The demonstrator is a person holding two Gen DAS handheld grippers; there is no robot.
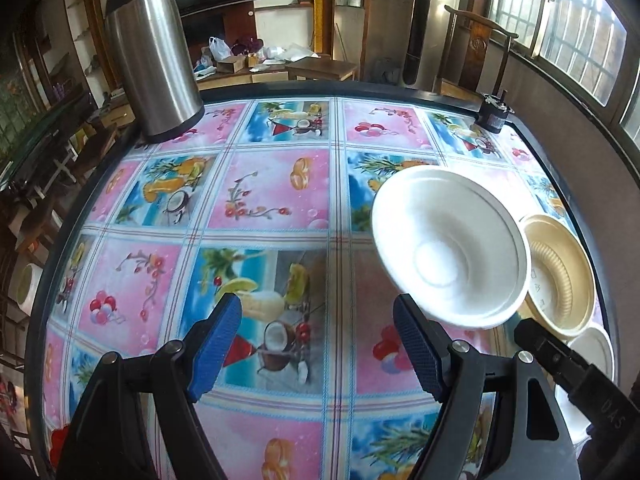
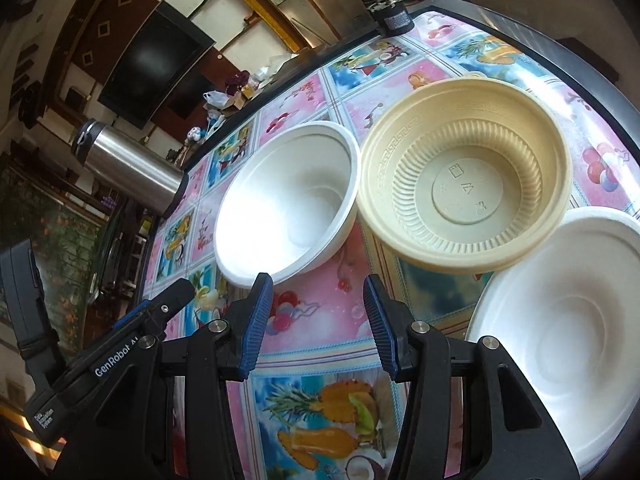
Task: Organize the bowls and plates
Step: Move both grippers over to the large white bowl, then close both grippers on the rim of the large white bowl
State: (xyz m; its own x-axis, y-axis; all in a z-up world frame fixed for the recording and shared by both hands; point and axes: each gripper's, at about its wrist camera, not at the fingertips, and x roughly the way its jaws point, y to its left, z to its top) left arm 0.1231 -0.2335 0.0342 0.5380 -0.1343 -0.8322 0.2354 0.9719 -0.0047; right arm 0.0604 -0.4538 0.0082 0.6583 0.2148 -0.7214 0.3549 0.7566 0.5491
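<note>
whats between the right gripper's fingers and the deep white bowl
Nothing but bare patterned tablecloth. In the right wrist view the right gripper stands open and empty, just short of the deep white bowl.

The tablecloth (image 1: 264, 200) is a check of pink and blue squares printed with balloons, flowers, pineapples and coconuts. One bowl (image 2: 288, 200) is plain white, another bowl (image 2: 464, 196) tan with ribbed sides, the plate (image 2: 568, 304) white. The flask (image 1: 154, 52) is brushed steel, dark-lidded.
</note>
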